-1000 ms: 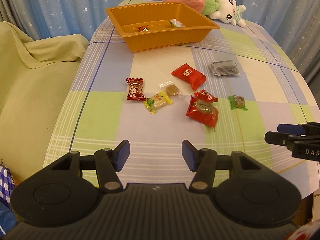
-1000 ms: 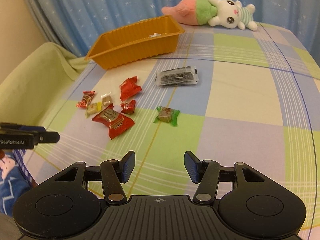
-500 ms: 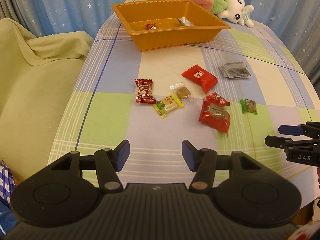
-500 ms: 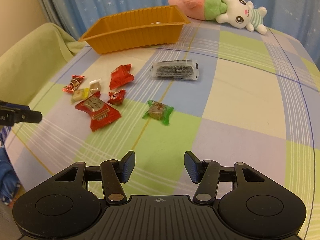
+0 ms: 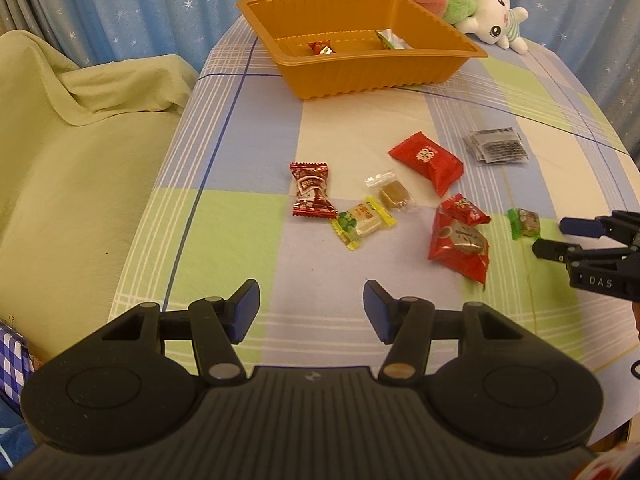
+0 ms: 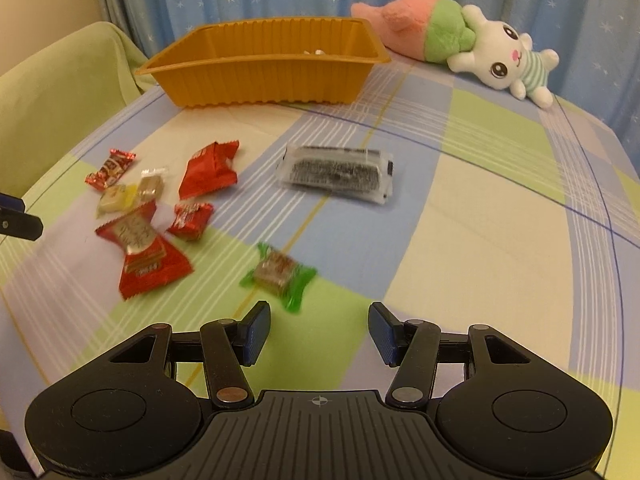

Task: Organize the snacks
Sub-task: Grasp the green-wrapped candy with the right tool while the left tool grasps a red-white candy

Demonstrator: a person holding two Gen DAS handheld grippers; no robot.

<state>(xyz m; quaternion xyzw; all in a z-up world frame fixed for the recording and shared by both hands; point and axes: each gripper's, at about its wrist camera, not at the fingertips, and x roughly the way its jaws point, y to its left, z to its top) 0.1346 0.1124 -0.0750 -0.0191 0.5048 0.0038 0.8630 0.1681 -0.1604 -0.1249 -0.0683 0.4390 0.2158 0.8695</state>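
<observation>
Several wrapped snacks lie loose on the checked tablecloth: a dark red candy [image 5: 311, 194], a yellow-green candy [image 5: 362, 221], a clear-wrapped brown sweet [image 5: 390, 193], a red packet [image 5: 427, 161], a large red pouch [image 5: 460, 246], a green-wrapped sweet [image 5: 525, 222] [image 6: 278, 274] and a grey sachet [image 5: 496, 146] [image 6: 338, 174]. An orange tray [image 5: 360, 74] [image 6: 264, 76] at the back holds two snacks. My left gripper [image 5: 310, 310] is open and empty, short of the cluster. My right gripper [image 6: 318, 332] is open and empty, just short of the green-wrapped sweet.
A plush rabbit toy [image 6: 460, 46] lies at the table's far edge behind the tray. A green-covered sofa [image 5: 68, 168] stands along the table's left side. The right gripper's fingers [image 5: 560, 248] show at the right edge of the left wrist view.
Both grippers have moved forward toward the snacks. The right gripper has closed in on the green-wrapped sweet. Both stay open and no snack has moved.
</observation>
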